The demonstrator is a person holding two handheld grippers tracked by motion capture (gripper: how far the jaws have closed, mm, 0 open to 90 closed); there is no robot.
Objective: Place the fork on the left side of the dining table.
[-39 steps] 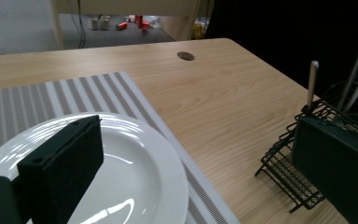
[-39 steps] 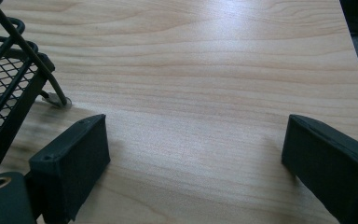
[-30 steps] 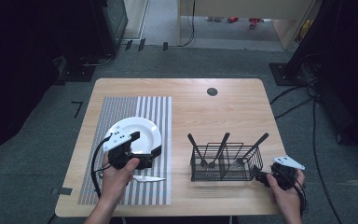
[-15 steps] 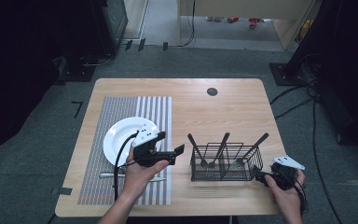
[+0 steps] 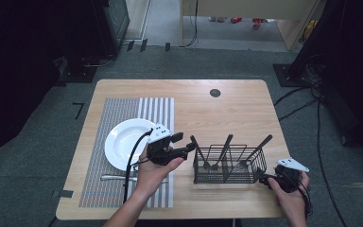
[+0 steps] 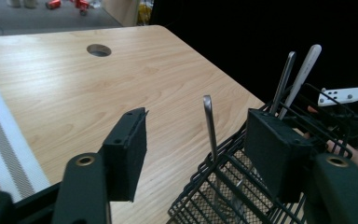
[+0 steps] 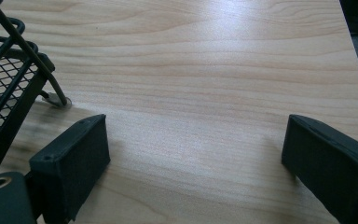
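Observation:
A black wire basket stands at the table's front right with three utensil handles sticking up. My left gripper points at the basket's left end. In the left gripper view its jaws have just been closing. The leftmost metal handle stands between them, and neither pad touches it. Two more handles lean farther back. My right gripper rests open just right of the basket, over bare wood. The basket's corner shows at the left of the right gripper view.
A white plate sits on a striped placemat at the left. A metal utensil lies on the mat in front of the plate. A round cable hole is in the tabletop at the back.
My left gripper has moved right, from beside the plate to the basket's left end, and its jaws stand closer together. The right gripper has stayed where it was.

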